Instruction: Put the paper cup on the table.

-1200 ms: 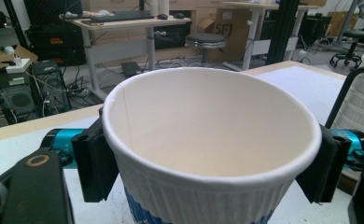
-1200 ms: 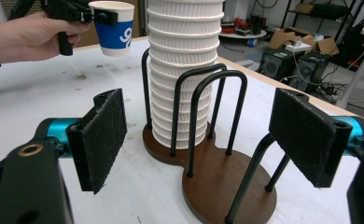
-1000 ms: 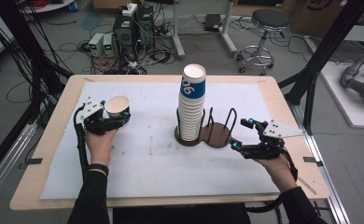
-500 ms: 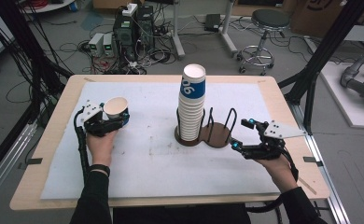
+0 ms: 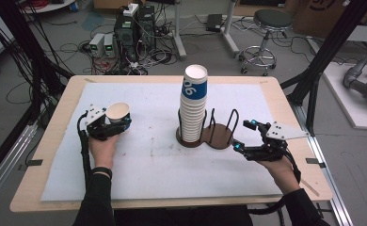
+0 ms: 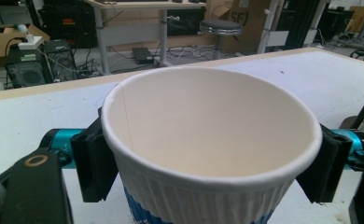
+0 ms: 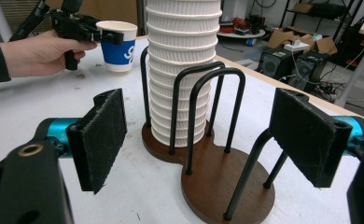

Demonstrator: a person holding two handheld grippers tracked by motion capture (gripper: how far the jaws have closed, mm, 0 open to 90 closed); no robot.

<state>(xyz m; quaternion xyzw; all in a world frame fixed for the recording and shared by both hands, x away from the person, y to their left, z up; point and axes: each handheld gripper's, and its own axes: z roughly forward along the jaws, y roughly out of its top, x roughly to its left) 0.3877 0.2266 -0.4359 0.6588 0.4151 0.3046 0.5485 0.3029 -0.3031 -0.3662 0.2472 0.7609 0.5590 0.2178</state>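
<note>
On the left half of the white-covered wooden counter (image 5: pixel 148 160), the left gripper (image 5: pixel 107 127) holds a single white ribbed paper cup with a blue band (image 5: pixel 118 113). Its black padded fingers (image 6: pixel 92 161) sit against both sides of the cup just under the rolled rim, and they have just been easing apart a little with the cup between them. From the left gripper view the cup (image 6: pixel 208 149) is upright, and its pale inside holds nothing. From the right gripper view the same cup (image 7: pixel 118 44) stands with its base on the counter.

Near the middle of the counter stands a dark brown wooden holder with black wire hoops (image 5: pixel 217 136), made of two round bases joined together. Its left compartment carries a tall stack of white ribbed paper cups (image 5: pixel 193 108), nested mouth up, with a blue-banded cup on top whose open mouth shows white. Its right compartment (image 7: pixel 227 186) holds no cups.

Just beside the holder on its right, the right gripper (image 5: pixel 247 136) points at the wire hoops. Its padded fingers (image 7: pixel 101 135) stand spread wide with nothing between them, and they touch neither hoop nor base.
</note>
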